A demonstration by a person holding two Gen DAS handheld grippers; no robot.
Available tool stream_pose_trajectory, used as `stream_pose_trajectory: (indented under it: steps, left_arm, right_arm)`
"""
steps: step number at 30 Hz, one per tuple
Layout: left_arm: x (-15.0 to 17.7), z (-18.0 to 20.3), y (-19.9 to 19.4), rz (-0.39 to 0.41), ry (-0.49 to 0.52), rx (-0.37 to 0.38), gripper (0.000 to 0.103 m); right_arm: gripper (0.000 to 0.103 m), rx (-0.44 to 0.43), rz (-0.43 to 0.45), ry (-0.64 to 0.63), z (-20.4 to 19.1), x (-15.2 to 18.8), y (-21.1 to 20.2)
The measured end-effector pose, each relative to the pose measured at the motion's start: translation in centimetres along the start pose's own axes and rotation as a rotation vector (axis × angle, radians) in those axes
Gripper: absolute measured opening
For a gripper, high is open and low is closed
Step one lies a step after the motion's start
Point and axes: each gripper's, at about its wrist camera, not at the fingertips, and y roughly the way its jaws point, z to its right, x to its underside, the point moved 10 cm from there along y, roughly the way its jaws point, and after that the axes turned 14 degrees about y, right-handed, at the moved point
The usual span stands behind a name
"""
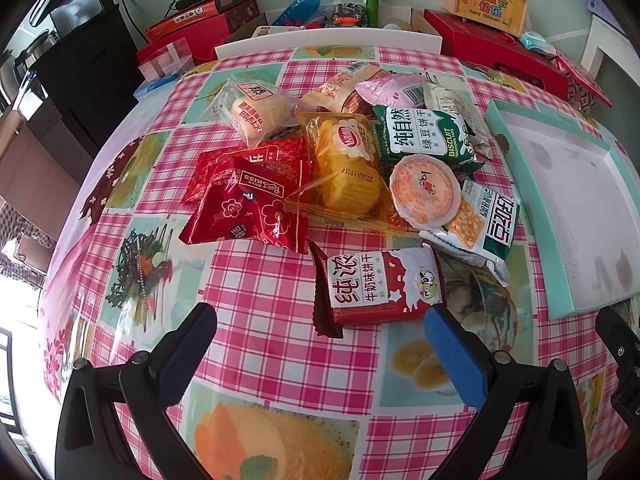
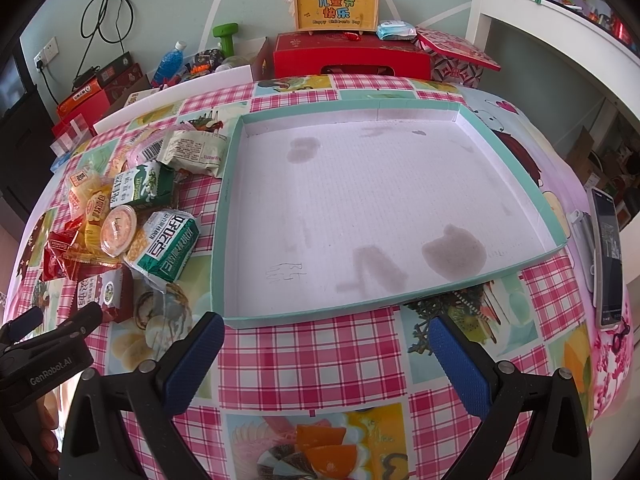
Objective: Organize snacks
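Observation:
A heap of snack packets lies on the pink checked tablecloth (image 1: 260, 320). Nearest my left gripper (image 1: 320, 316) is a red and white milk biscuit packet (image 1: 380, 286), just beyond the open fingers. Behind it lie a dark red packet (image 1: 248, 208), a yellow cake pack (image 1: 348, 160), a green biscuit packet (image 1: 424, 136) and an orange jelly cup (image 1: 425, 190). The shallow teal-rimmed box lid (image 2: 516, 176) sits empty in front of my right gripper (image 2: 326, 332), which is open and holds nothing. The snack heap (image 2: 120, 224) lies to the lid's left.
Red gift boxes (image 2: 352, 56), a yellow carry box (image 2: 336, 6), a green dumbbell (image 2: 225, 38) and a blue bottle (image 2: 168, 62) crowd the far side behind the table. A phone (image 2: 608, 256) lies at the table's right edge. A white shelf (image 2: 560, 32) stands at right.

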Motion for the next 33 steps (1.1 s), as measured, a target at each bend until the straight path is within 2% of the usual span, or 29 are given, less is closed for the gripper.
stream_pose_trajectory:
  steps: [4, 10, 13, 17, 22, 25, 28, 33]
  left_arm:
    - [-0.1, -0.5, -0.1, 0.005, -0.027, 0.006, 0.103]
    - [-0.1, -2.5, -0.1, 0.002, -0.102, -0.001, 0.103]
    - [-0.1, -3.6, -0.2, 0.006, -0.130, 0.003, 0.103]
    - [-0.2, -5.6, 0.2, 0.003, -0.181, 0.006, 0.103]
    - [0.2, -6.3, 1.7, -0.036, -0.191, 0.025, 0.102]
    - [0.3, -6.8, 2.4, -0.053, -0.194, 0.033, 0.101]
    - [0.3, -7.5, 2.5, -0.052, -0.221, 0.065, 0.101]
    - [-0.2, -9.1, 2.2, -0.033, -0.234, 0.071, 0.101]
  right_arm:
    - [0.103, -0.016, 0.011, -0.011, -0.6, -0.2, -0.2]
    - [0.103, -0.123, 0.031, -0.111, -5.1, 0.5, -1.0]
    - [0.103, -0.188, 0.011, -0.173, -7.8, 1.4, -0.9]
    - [0.103, -0.213, 0.003, -0.238, -10.8, 2.0, -0.4]
    - [0.103, -0.316, -0.065, -0.215, -14.0, 2.9, 0.6]
    - [0.103, -0.310, -0.085, -0.228, -15.1, 3.5, 1.6]
    - [0.103, -0.327, -0.111, -0.236, -16.0, 4.2, 2.1]
    - [0.103, -0.341, -0.127, -0.254, -17.8, 4.7, 2.5]
